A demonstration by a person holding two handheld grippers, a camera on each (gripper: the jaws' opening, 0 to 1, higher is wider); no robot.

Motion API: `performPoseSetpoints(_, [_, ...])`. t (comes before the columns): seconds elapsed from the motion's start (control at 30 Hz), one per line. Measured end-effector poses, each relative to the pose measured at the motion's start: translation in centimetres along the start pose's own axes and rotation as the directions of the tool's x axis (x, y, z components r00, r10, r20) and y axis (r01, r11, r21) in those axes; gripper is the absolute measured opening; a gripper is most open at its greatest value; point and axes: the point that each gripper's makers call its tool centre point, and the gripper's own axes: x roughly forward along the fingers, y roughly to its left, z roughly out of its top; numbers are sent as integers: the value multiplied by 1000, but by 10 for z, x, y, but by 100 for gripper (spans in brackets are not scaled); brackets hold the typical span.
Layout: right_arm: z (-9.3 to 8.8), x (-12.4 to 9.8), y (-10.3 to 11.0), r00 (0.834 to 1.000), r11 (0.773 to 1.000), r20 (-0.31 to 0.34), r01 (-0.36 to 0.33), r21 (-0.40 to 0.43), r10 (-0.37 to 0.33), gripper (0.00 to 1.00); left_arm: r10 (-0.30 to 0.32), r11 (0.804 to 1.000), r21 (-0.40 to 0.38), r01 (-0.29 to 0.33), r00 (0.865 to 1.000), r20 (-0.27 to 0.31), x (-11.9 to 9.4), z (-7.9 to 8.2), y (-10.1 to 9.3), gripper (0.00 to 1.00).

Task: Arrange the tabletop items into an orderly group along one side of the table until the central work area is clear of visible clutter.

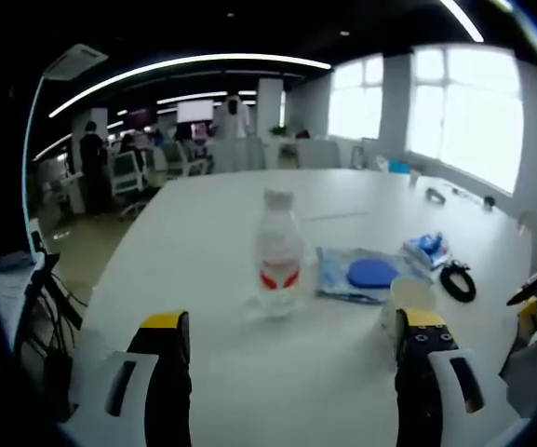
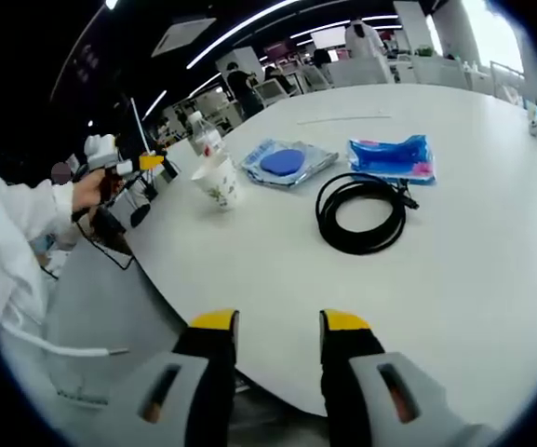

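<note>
While five things sit on the white table (image 1: 203, 242), each is single: one bottle (image 1: 278, 253) upright near the edge, one paper cup (image 1: 408, 296) just right of it, one clear bag (image 1: 366, 275) with a blue disc inside lying beside the cup, one blue packet (image 2: 391, 155) farther in, and one coiled black cable (image 2: 361, 212) near that packet. Left gripper (image 1: 291, 346) hovers before the bottle, jaws spread wide, holding nothing. Right gripper (image 2: 279, 324) hangs at the table's edge, jaws slightly parted, empty, well short of the cable.
</note>
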Motion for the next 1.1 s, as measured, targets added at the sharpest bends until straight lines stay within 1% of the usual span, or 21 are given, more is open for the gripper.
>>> performPoseSetpoints(0.1, [-1, 0, 0, 1000, 1000, -3, -2, -3, 2, 33, -37, 999, -10, 36, 999, -18, -7, -12, -10, 92])
performPoseSetpoints(0.23, [-1, 1, 0, 1000, 1000, -9, -2, -5, 2, 33, -59, 998, 11, 59, 997, -53, -15, -26, -21, 95])
performPoseSetpoints(0.3, [-2, 1, 1, 1000, 1000, -12, -4, -6, 4, 33, -84, 996, -11, 84, 994, -62, -17, -30, -26, 96])
performPoseSetpoints(0.33, [-2, 2, 1, 1000, 1000, -17, -8, -8, 7, 33, -84, 996, -18, 83, 994, -73, -19, -32, -28, 96])
performPoseSetpoints(0.47, [-2, 2, -1, 1000, 1000, -17, -3, -7, 2, 33, -90, 996, -14, 89, 994, -64, -26, -34, -36, 97])
performPoseSetpoints(0.6, [-3, 1, -4, 1000, 1000, -19, 4, -4, -4, 33, -89, 996, -8, 88, 993, -75, -31, -42, -42, 97])
performPoseSetpoints(0.7, [-4, 1, -5, 1000, 1000, -23, 7, 2, -7, 33, -86, 996, -12, 85, 993, -85, -33, -48, -42, 97])
performPoseSetpoints(0.77, [-4, 1, -6, 1000, 1000, -25, 6, 2, -6, 33, -86, 996, -26, 84, 993, -83, -35, -48, -41, 97])
performPoseSetpoints(0.9, [-3, 2, -6, 1000, 1000, -24, 4, -1, -4, 33, -82, 996, -22, 81, 993, -83, -37, -49, -41, 97])
performPoseSetpoints(1.03, [1, 0, -8, 1000, 1000, -13, 10, 2, -10, 34, -76, 996, -48, 73, 995, -61, -41, -49, -45, 97])
performPoseSetpoints(1.1, [4, -1, -11, 1000, 1000, -4, 15, 7, -15, 34, -83, 995, -50, 81, 995, -53, -43, -51, -51, 97])
